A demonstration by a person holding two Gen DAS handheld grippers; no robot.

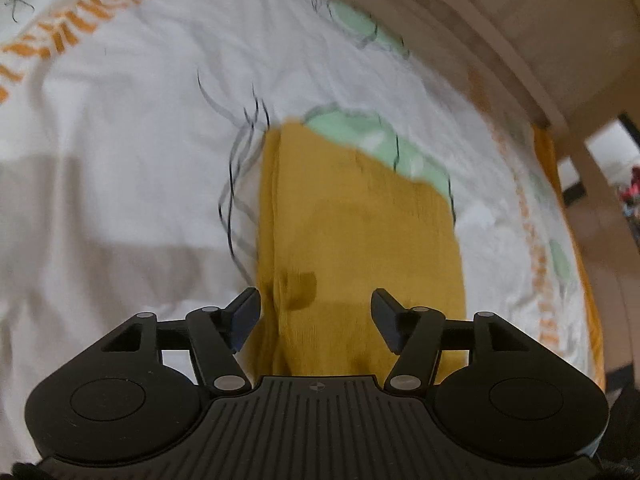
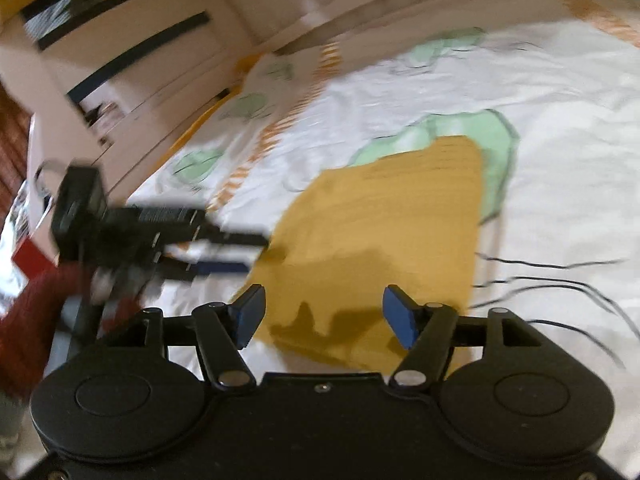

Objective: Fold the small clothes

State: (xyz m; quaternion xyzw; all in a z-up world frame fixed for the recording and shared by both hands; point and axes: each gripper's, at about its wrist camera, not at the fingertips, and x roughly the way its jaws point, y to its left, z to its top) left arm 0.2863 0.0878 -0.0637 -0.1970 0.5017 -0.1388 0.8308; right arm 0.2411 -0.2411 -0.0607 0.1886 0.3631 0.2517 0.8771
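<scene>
Mustard-yellow garment (image 1: 360, 240), folded to a rectangle, flat on a bed's white sheet (image 1: 120, 140) printed with green patches and orange stripes. Left tool (image 1: 316, 322) and right tool (image 2: 324, 316) hover over the garment's near edge, jaws apart, gripping nothing. Beyond the garment: pale wooden bed frame (image 1: 500, 40). A red sleeve (image 2: 32, 320) shows at the right view's left edge.

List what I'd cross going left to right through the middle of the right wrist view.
Red sleeve → left gripper, reaching in from the left with its jaws apart → mustard-yellow garment, lying flat → green patch printed on the bedsheet → bare white bedsheet with thin black line drawings.
</scene>
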